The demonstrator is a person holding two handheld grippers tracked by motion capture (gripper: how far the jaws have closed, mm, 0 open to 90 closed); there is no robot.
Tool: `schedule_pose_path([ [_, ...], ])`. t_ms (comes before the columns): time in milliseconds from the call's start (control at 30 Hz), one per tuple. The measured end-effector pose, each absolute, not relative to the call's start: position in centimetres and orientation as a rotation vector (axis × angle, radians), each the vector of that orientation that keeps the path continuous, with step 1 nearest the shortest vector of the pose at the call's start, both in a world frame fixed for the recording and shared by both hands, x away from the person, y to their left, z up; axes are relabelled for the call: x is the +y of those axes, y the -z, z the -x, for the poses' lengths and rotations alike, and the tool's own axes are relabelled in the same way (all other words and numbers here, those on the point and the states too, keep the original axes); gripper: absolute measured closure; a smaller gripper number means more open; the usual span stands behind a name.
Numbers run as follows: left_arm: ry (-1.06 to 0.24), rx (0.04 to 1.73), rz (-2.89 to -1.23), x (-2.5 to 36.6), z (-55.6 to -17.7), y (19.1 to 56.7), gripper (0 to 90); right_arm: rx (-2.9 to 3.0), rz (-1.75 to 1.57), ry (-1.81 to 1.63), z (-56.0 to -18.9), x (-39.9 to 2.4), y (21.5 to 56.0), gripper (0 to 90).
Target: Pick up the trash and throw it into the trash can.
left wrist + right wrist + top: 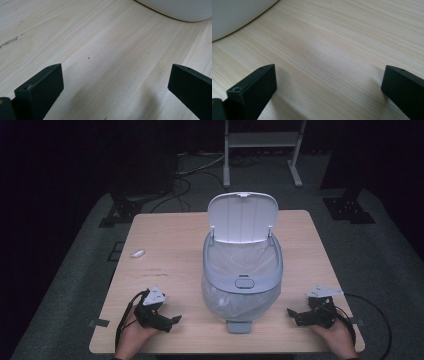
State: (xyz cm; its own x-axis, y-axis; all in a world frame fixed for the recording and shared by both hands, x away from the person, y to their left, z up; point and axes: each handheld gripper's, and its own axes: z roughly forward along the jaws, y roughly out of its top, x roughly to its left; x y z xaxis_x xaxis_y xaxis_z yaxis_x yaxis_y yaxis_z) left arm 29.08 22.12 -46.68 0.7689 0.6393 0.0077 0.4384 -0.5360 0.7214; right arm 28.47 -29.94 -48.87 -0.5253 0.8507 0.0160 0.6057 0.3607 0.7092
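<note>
Two grippers rest low on the wooden table (165, 245) in your hands, the left gripper (171, 321) and the right gripper (294, 314), each with its black jaws spread wide and nothing between them, one on either side of the white pedal bin (242, 280) and apart from it. The bin stands at the middle of the table with its lid (243, 217) tipped up at the back, a clear liner inside, and its foot pedal (239, 326) toward you. A small pale scrap (137, 253) lies well off toward the table's left edge.
</note>
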Motion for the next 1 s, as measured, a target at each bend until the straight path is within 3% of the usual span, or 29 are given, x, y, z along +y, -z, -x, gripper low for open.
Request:
schedule_pose_path([
  [1000, -0.535, 0.849, -2.195, 27.3, -35.7, 41.6, 0.0, 2.257, -1.297, -0.947, -28.4, -30.0, 48.9, 0.0],
])
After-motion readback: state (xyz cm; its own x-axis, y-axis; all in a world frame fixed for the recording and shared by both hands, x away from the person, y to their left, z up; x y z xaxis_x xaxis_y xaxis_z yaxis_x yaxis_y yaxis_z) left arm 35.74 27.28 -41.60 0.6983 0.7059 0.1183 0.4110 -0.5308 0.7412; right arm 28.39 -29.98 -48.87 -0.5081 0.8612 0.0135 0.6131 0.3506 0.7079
